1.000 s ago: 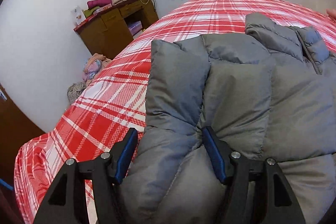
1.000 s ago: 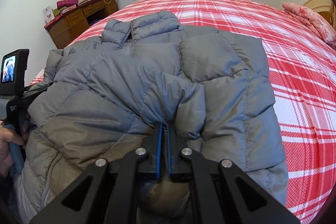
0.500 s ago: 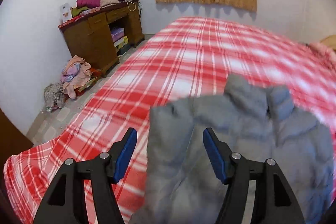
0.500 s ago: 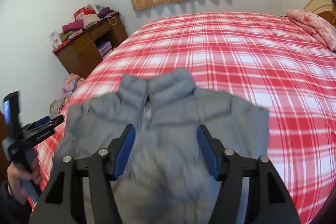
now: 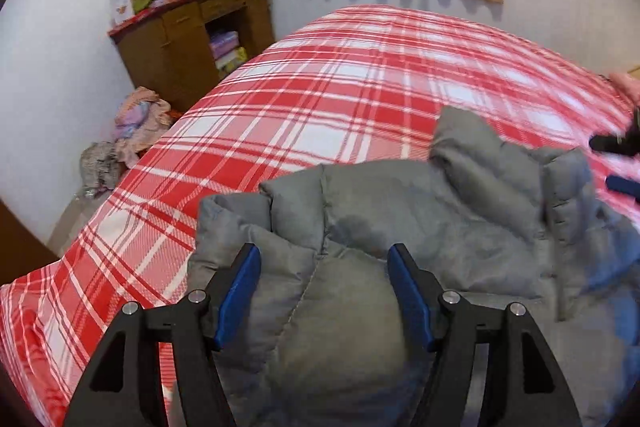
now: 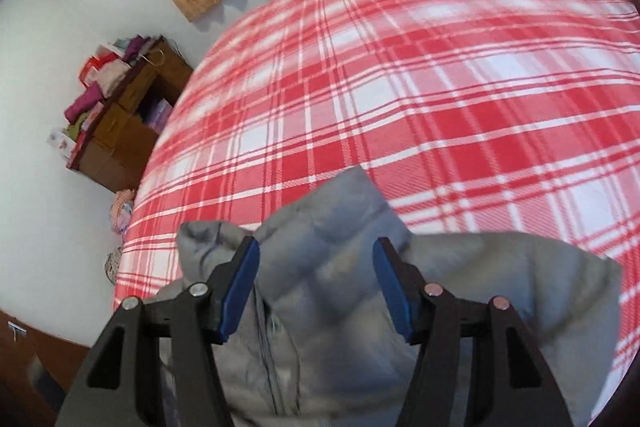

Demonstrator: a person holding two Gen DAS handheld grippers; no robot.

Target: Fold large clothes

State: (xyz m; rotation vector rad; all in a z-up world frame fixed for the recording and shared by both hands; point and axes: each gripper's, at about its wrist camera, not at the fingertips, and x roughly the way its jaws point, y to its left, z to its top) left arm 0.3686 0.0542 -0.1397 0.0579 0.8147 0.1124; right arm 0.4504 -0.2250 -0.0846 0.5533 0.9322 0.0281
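Grey puffer jacket (image 5: 420, 227) lies folded on red plaid bed (image 5: 320, 99), collar up, zip visible. Left gripper (image 5: 324, 291) & right gripper (image 6: 316, 283): both spread wide, gripping nothing; 1 s ago right was clamped on jacket.

We see a matt, quilted cloth jacket (image 5: 420, 227) on a woven plaid bedspread (image 5: 340, 99), a brown wooden cabinet (image 5: 188, 43), and matt black plastic on the left hand-held gripper (image 5: 323, 291).

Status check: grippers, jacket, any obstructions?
Left gripper open, right gripper open, neither gripping. Jacket lies folded on bed. Nothing in the way.
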